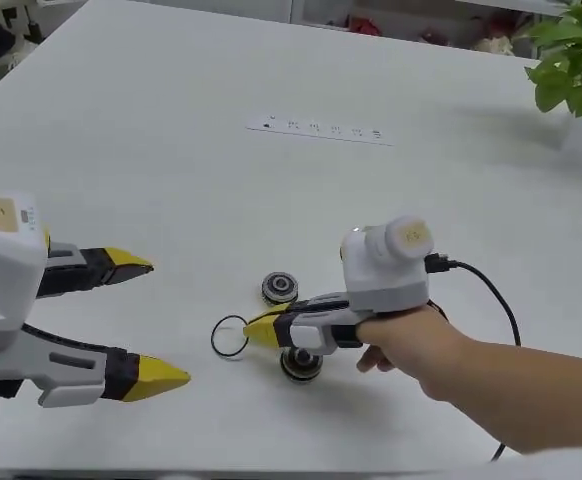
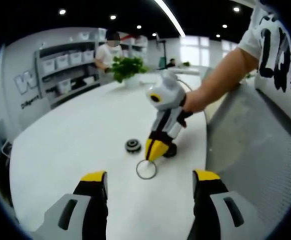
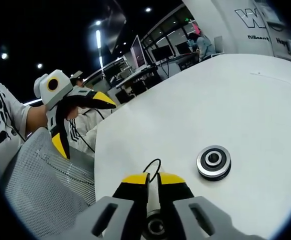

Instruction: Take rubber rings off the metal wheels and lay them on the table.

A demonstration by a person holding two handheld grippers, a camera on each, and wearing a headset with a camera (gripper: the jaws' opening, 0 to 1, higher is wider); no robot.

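Head view: rubber ring [image 1: 230, 336] on table [image 1: 171, 150]

Bright, even overhead light washes the pale desk [image 1: 271, 200] in the head view, which is sharp throughout; the thin rubber ring [image 1: 229, 336] reads crisp. Soft, faint shadows lie under the right claw [image 1: 256, 330] and beside the plant [image 1: 571, 60]. Both gripper views bend strongly toward their edges. There the ceiling lights [image 2: 170, 17] flare as spots and a streak, the far windows [image 2: 193, 50] blow out white, and the ceilings stay dark.
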